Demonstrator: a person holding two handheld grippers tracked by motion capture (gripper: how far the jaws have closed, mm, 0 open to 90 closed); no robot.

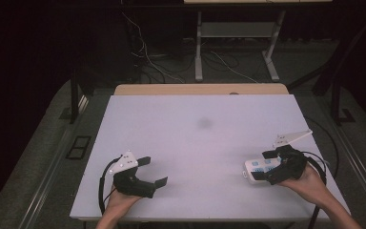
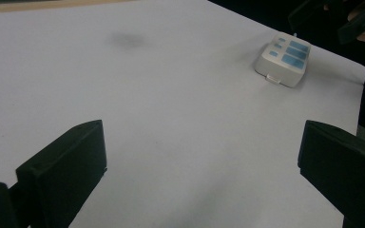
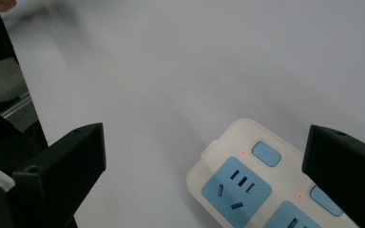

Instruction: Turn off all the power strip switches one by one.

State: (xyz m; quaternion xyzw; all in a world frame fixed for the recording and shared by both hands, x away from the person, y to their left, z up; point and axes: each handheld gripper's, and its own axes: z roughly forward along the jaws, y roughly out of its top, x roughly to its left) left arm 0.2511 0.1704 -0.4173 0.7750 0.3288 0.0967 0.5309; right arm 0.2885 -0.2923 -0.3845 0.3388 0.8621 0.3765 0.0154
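A white power strip [image 1: 261,169] with blue sockets and blue switches lies flat on the white table [image 1: 195,143] at the near right. It appears again as the power strip [image 2: 283,59] far off and as the power strip [image 3: 261,185] close up, with small red lights lit. My right gripper [image 1: 271,167] hovers open right over it, jaws wide, one jaw hiding part of the strip; the right gripper [image 3: 204,180] holds nothing. My left gripper [image 1: 155,172] rests open at the near left, far from the strip, and the left gripper [image 2: 199,171] has bare table between its jaws.
A faint dark smudge [image 1: 204,123] marks the table's middle. A wooden edge [image 1: 200,89] runs along the far side. Beyond it stand desk legs [image 1: 198,47] and loose cables [image 1: 147,57] on the floor.
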